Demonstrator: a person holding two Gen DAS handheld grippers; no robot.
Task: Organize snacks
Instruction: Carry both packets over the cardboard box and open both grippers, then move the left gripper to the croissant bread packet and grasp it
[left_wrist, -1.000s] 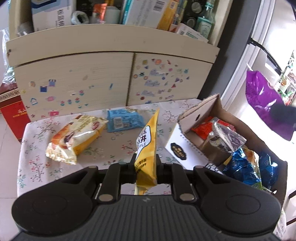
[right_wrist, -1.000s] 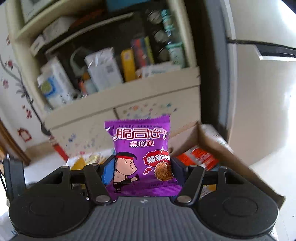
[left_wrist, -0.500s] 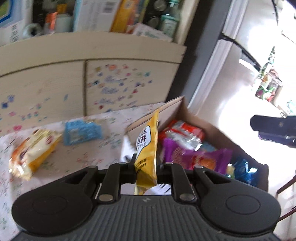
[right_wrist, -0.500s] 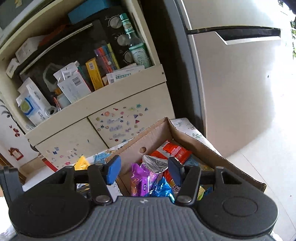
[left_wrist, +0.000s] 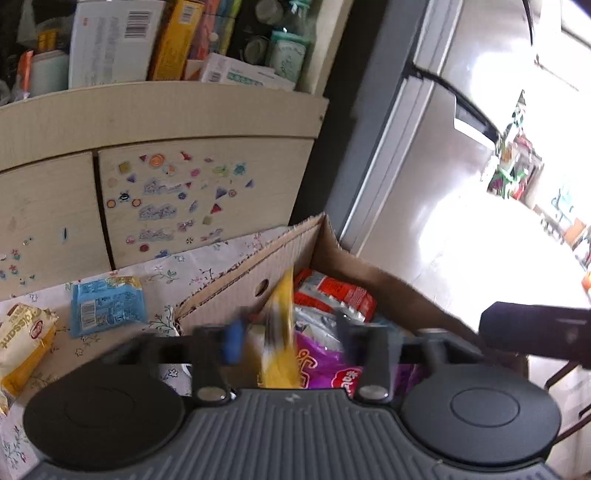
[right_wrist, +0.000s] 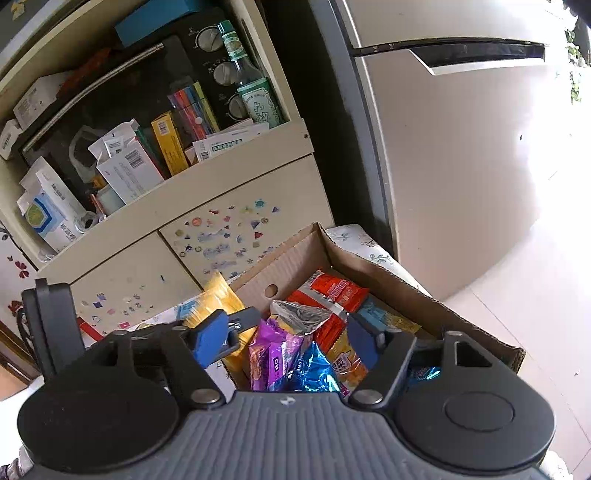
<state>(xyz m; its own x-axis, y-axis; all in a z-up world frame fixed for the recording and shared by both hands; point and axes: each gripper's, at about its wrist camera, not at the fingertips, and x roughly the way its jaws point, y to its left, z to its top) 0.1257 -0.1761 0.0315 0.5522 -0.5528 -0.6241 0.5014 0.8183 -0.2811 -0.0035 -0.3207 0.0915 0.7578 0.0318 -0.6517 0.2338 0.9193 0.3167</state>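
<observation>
- Release: the left gripper (left_wrist: 291, 341) was opening, its blurred jaws spread clear of the yellow snack packet (left_wrist: 279, 332), which hung edge-on between them, touched by neither pad, above the cardboard box (left_wrist: 388, 284). A second earlier those jaws had been clamped on that packet over the floral tablecloth (left_wrist: 207, 258).
- Right side: the right gripper (right_wrist: 284, 338) was likewise opening and held nothing; its blue pads (right_wrist: 208, 341) stood well apart over the box. The purple noodle packet (right_wrist: 273, 354) it had carried a second earlier now lay inside, among a red packet (right_wrist: 332, 291) and a blue foil one (right_wrist: 314, 369).
- Box contents: the left wrist view showed the same purple packet beneath the falling yellow one, so both deliveries ended in one container.
- Remainder: a blue biscuit packet (left_wrist: 105, 304) and a croissant packet (left_wrist: 22, 339) lay on the tablecloth to the left of the box, apart from each other.
- Reading: two snacks were judged stowed, or nearly so; the two on the cloth appeared to be the work left, and both grippers were free for it.
</observation>
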